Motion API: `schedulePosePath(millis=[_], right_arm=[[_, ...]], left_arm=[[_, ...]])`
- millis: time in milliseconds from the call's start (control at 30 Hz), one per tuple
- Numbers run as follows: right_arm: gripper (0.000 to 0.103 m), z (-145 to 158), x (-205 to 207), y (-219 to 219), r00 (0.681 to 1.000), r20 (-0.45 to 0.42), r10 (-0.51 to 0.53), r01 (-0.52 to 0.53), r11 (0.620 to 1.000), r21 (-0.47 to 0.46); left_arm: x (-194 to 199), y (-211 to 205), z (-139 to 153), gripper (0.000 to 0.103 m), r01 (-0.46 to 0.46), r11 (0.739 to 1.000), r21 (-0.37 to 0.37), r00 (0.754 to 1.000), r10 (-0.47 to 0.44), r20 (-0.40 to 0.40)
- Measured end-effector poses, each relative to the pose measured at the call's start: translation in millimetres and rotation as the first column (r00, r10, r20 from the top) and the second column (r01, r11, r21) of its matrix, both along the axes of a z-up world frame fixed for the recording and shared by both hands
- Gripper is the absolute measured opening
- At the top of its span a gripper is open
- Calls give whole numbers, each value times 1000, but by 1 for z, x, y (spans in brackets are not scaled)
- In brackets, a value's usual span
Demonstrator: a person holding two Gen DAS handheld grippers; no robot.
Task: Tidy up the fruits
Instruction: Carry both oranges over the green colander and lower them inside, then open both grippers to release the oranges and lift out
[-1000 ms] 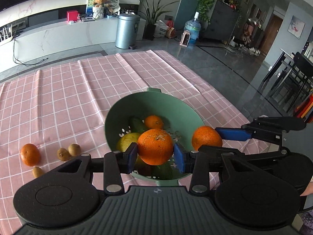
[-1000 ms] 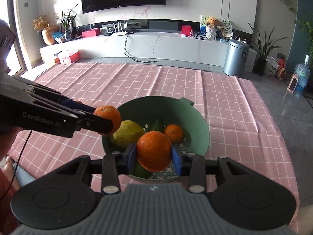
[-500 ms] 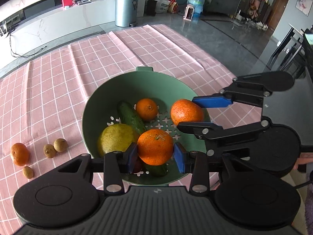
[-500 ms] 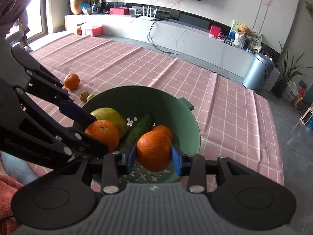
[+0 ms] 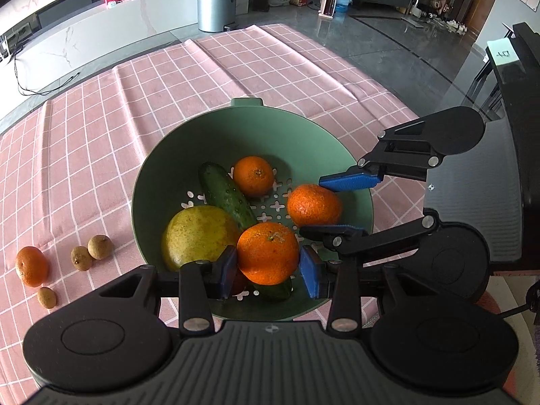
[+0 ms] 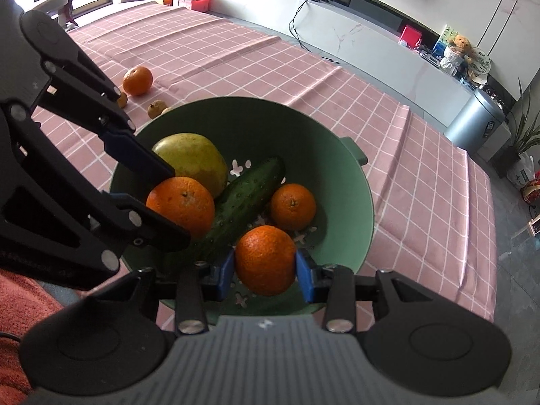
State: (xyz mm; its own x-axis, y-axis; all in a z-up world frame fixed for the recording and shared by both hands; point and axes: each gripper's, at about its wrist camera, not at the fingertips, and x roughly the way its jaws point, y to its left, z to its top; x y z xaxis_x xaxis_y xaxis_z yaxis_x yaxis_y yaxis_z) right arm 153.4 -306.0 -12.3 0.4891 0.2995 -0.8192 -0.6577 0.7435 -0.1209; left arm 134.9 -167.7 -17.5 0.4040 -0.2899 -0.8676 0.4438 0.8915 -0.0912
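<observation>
Both grippers [image 5: 268, 266] [image 6: 265, 271] clamped on oranges [image 5: 268, 253] [image 6: 265, 260] over bowl [image 5: 303, 135]; dropped together, might collide, bounce past near rim.

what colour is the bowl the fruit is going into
The bowl is a muted sage green, with cross-shaped drain holes in its floor; it shows best in the left wrist view.

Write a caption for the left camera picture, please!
Left gripper and right gripper each hold an orange over the green bowl.

Matt green plastic colander [image 5: 351, 182], pink checked cloth tablecloth [image 5: 141, 101], dimpled glossy oranges [image 5: 268, 253], bumpy wet-looking cucumber [image 6: 243, 202], brushed-metal bin [image 5: 216, 0]
</observation>
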Motion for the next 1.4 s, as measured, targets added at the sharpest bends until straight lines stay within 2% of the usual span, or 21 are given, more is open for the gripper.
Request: schedulePosePath(millis=[267, 633, 700, 1100, 1267, 1400], right_arm=[[37, 2, -4, -9, 1000, -8, -22, 22, 1000, -10], [37, 16, -17, -20, 998, 45, -49, 48, 999, 19], [41, 18, -20, -22, 997, 54, -47, 47, 999, 6], [46, 21, -24, -28, 996, 64, -57, 57, 998, -12], [46, 24, -27, -28, 995, 68, -67, 68, 998, -10], [47, 27, -30, -28, 994, 63, -89, 90, 996, 0]], left_arm=[[4, -2, -1, 46, 1, 1000, -8, 1000, -2, -10], [10, -9, -8, 46, 3, 999, -44, 999, -5, -54], [13, -10, -10, 46, -8, 999, -54, 998, 4, -66], [18, -18, -19, 46, -2, 998, -60, 996, -3, -86], [16, -14, -13, 54, 0, 996, -85, 998, -6, -68], [11, -9, -7, 55, -3, 996, -91, 999, -2, -53]])
